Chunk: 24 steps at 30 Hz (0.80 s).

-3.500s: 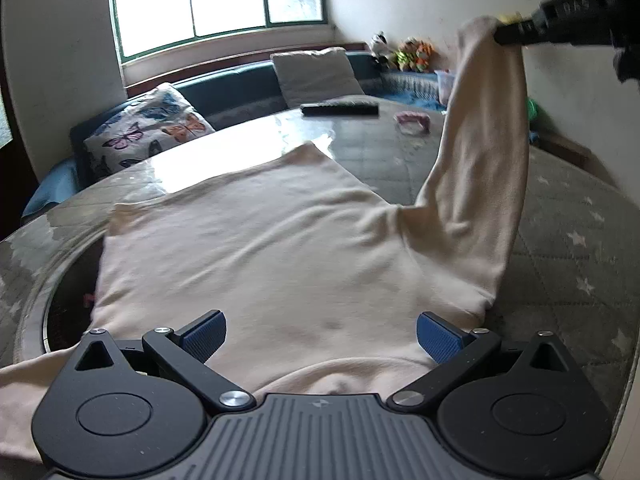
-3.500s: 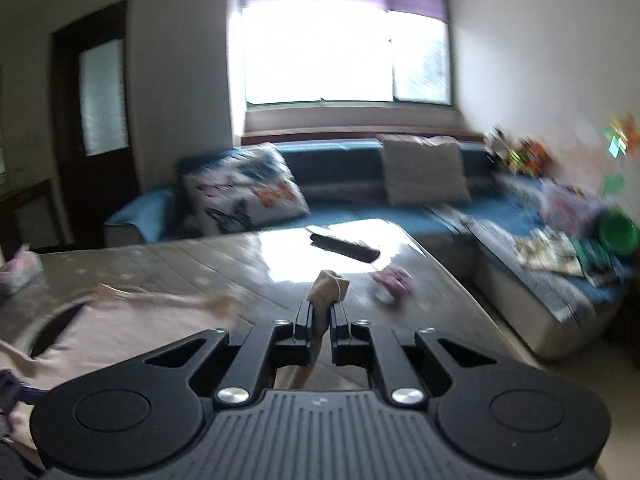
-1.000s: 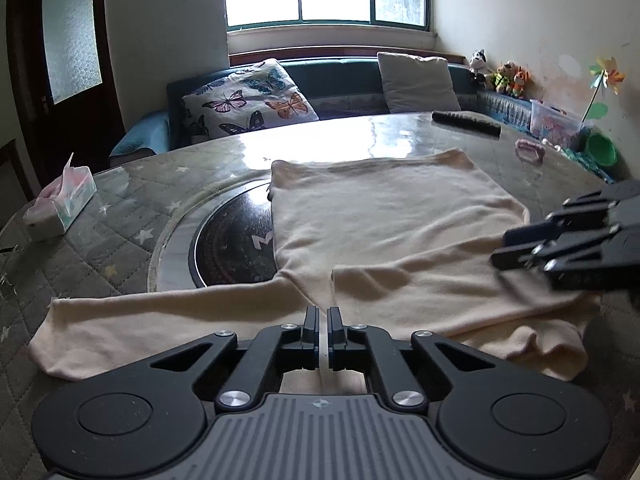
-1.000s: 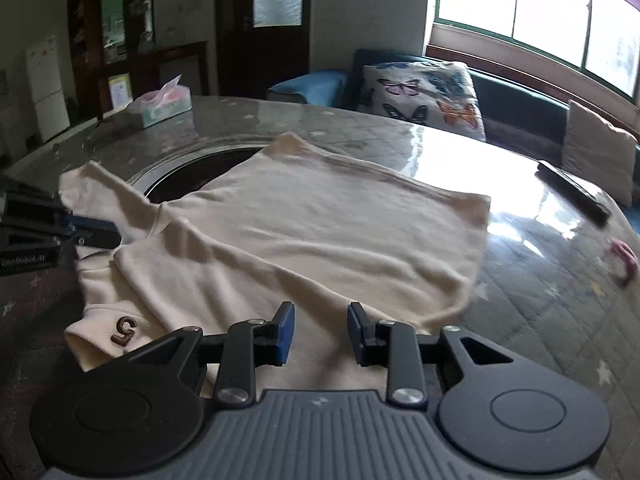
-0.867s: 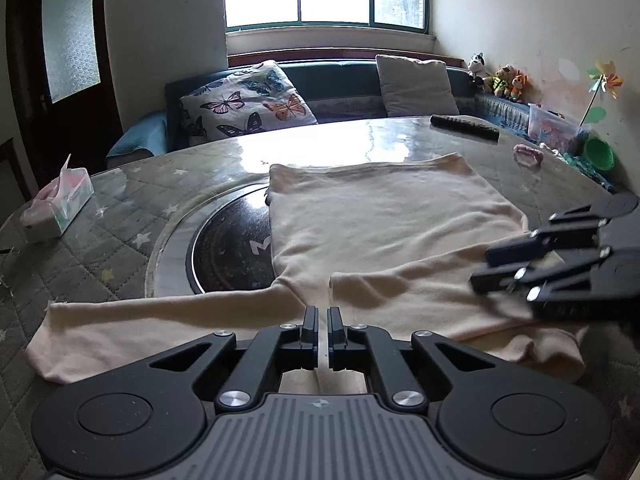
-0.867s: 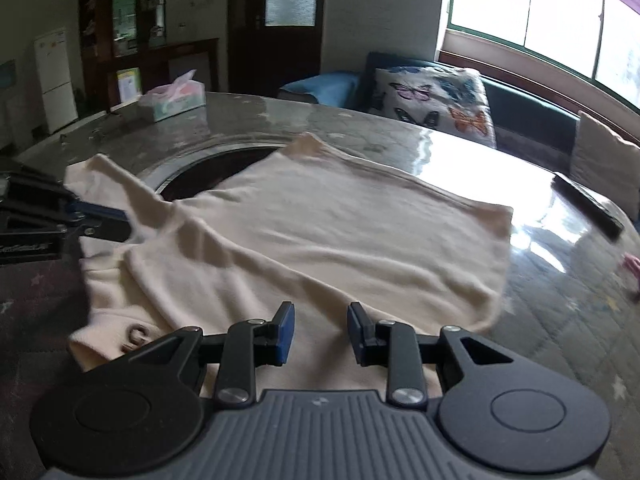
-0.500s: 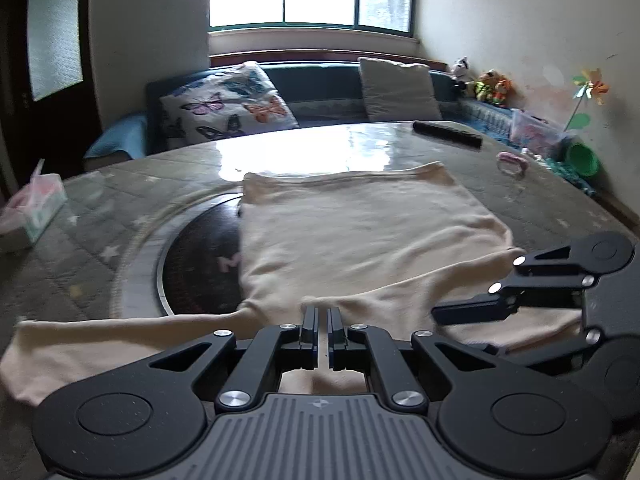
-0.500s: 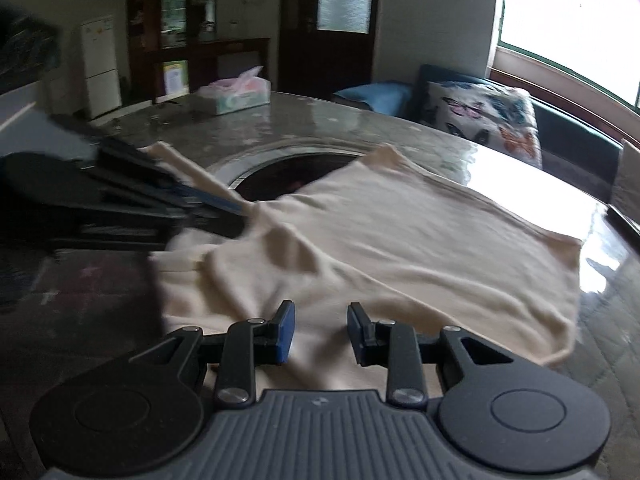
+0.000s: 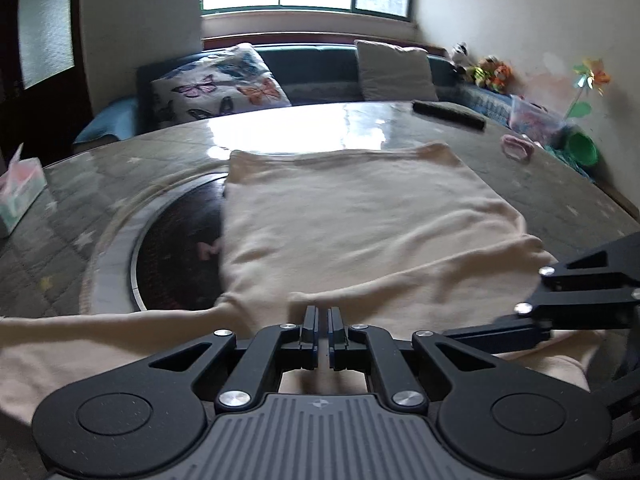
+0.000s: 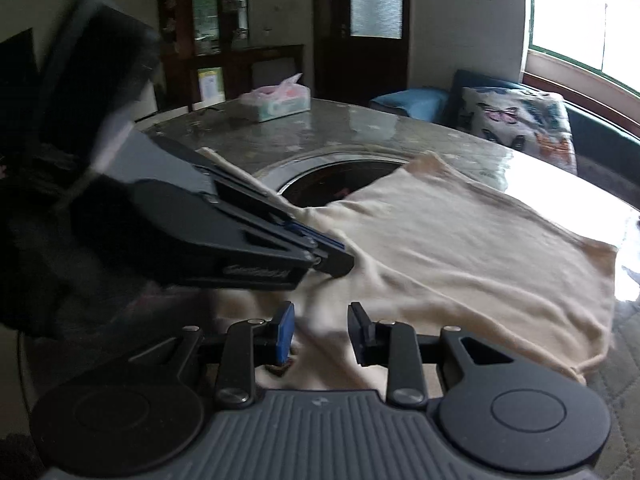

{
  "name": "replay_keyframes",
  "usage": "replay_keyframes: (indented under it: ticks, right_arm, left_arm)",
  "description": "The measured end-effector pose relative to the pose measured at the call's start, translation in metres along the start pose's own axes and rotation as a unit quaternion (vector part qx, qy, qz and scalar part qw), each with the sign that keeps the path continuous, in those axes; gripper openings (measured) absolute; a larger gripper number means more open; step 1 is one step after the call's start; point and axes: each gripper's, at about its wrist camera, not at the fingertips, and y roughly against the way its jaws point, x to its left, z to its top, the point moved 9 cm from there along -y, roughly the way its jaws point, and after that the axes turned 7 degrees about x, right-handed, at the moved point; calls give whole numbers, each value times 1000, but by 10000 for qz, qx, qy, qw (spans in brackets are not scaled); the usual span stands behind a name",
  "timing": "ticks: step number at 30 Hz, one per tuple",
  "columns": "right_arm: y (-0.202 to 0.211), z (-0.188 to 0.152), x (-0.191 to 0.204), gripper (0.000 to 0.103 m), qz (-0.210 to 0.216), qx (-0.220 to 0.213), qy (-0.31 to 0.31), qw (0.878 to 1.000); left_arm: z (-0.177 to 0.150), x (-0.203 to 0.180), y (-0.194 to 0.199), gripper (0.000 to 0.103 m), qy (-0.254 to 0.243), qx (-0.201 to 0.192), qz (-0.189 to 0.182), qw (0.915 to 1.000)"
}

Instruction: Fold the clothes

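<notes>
Left wrist view showed a cream long-sleeved top (image 9: 360, 216) lying flat on the round glass-topped table (image 9: 120, 168), partly over the dark circular inset (image 9: 176, 256) at its centre. Its body ran lengthwise away from the camera, the straight hem toward the sofa (image 9: 312, 68) and the neck end nearest the lens. One sleeve stretched out to the left along the near table edge, and the other lay folded across the body. The fabric looked soft and plain, with shallow wrinkles near the shoulders. The left gripper (image 9: 323, 322) had its jaws pressed nearly together, with a fold of the top seemingly pinched at the tips. The right gripper (image 10: 320, 330) hovered just over the neck end, jaws parted and holding nothing. A tissue box (image 10: 278, 98) sat near the far table rim, a remote control (image 9: 448, 115) lay beyond the hem, and a butterfly cushion (image 9: 220, 84) rested on the sofa.
</notes>
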Motion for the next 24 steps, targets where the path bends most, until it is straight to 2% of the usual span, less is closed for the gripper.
replay_keyframes:
  ticks: [3,5,10,14,18,22,24]
  right_arm:
    - [4,1,-4,31,43,-76,-101,9999]
    - [8,4,-15,32,28,-143,-381,9992]
    - [1,3,-41,32,-496,-51,-751,9959]
    - [-7,1,-32,32,-588,33,-540,9968]
    - [-11,5,-6,32,-609,-14,63,9981]
    - [-16,14,-7,32,-897,-55,70,9959]
    - [-22,13,-10,32,-903,16,8,9959]
  left_arm:
    - [-3,13,6,6,94,-28,187,9998]
    - [-5,21,9,7,178,-25,224,9996]
    - [-7,31,23,7,370,-130,175,9991]
    - [-11,31,32,7,390,-143,128,9991]
    - [-17,33,40,7,483,-163,100,9987]
    - [-22,29,45,14,542,-170,-91,9983]
    - [-23,25,48,18,506,-192,-141,9984]
